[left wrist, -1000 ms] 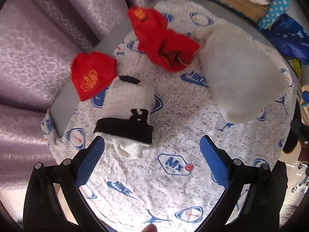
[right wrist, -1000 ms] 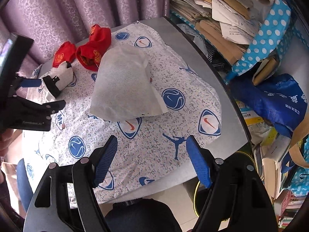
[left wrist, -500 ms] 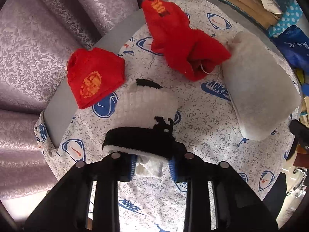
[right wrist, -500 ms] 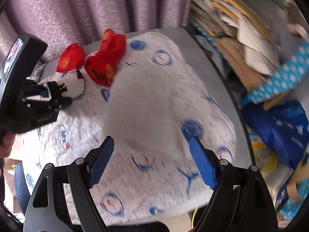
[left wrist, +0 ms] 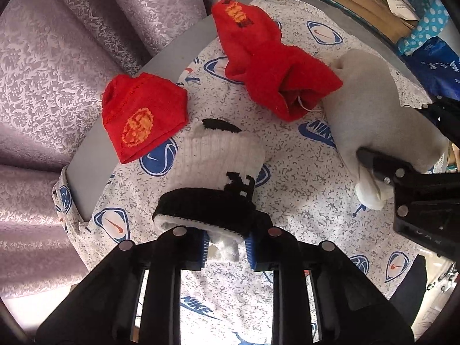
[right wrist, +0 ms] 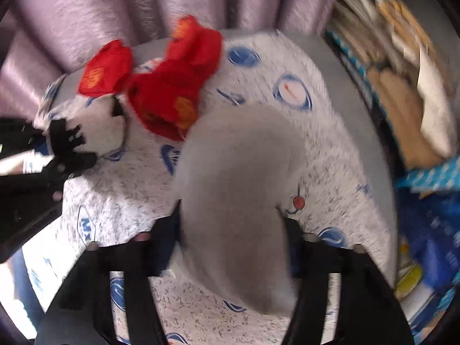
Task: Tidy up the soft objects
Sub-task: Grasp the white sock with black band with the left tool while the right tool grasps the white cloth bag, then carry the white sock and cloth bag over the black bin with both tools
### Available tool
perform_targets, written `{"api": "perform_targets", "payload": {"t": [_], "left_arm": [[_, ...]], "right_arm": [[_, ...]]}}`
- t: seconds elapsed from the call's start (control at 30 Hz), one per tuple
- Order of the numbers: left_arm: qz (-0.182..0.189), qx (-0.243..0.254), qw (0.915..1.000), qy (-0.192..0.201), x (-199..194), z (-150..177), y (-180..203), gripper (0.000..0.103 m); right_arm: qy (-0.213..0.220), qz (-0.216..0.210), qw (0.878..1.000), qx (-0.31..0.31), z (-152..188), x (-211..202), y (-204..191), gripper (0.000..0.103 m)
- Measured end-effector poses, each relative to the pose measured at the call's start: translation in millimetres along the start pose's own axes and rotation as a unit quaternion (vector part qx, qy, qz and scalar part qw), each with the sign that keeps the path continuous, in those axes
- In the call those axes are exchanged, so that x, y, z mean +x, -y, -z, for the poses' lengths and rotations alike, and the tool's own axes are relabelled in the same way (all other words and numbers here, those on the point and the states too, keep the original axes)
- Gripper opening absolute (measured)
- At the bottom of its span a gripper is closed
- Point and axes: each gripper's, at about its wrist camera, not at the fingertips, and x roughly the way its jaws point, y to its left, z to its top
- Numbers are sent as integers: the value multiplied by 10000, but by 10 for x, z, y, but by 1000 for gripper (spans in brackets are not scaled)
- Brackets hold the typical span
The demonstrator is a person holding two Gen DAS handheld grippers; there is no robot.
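on the logo-print cloth (left wrist: 296, 178), my left gripper (left wrist: 225, 248) is pinching the white sock (left wrist: 212, 169) and my right gripper (right wrist: 233, 241) the grey pouch (right wrist: 235, 178), both by shallow edges that i judge could be slipping free on lifting.

Both cameras look down and forward, close over the worktop (left wrist: 95, 155), toward the curtain (left wrist: 72, 43). Left view sits over its left part, right view blurred. Both share the red socks (left wrist: 276, 83) (right wrist: 172, 92) and the cloth (left wrist: 302, 178) (right wrist: 120, 201).
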Motion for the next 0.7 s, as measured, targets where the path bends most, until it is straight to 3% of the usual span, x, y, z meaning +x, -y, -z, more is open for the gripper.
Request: {"api": "perform_targets", "payload": {"t": [0.1,0.33,0.7], "left_arm": [[19,20,10000,75,-112,14,25,19],[36,213,9992,338,-499,147,148,19],[193,771,9961,371,-717,183,749,19]], "right_arm": [[183,-147,9997,-17,17,-187,-27,34],[497,-417,9976,259,127,-576,154,33],[441,-401,9968,542,685,-824,427,34]]}}
